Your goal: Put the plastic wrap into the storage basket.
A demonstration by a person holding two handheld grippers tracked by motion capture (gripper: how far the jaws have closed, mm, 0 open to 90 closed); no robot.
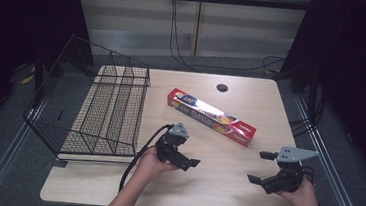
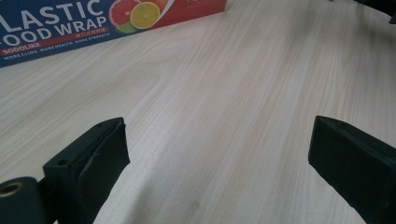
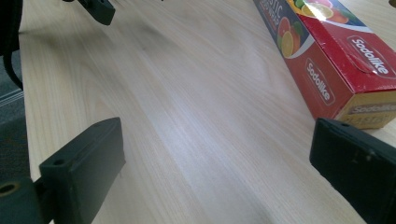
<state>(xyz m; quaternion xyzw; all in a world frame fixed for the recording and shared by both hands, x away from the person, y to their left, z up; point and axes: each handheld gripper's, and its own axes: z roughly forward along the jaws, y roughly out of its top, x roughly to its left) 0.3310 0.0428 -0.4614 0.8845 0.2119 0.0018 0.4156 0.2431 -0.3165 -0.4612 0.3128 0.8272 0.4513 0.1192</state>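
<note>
The plastic food wrap box [image 1: 212, 117] lies diagonally mid-table, running from centre toward the right edge. Both the left gripper [image 1: 192, 162] and right gripper [image 1: 259, 167] gape empty just nearside of it, roughly equally near.

Table [image 1: 224, 187] is pale wood-look laminate w/ fine grain, smooth, slight sheen. Plastic wrap box [image 1: 212, 116] looks like printed cardboard, glossy, one end a bit scuffed at the flap. Basket [image 1: 105, 111] on the left edge is thin black wire mesh, matt. Gripper fingers [image 2: 88, 163] are matt black plastic, pads look rubbery.
</note>
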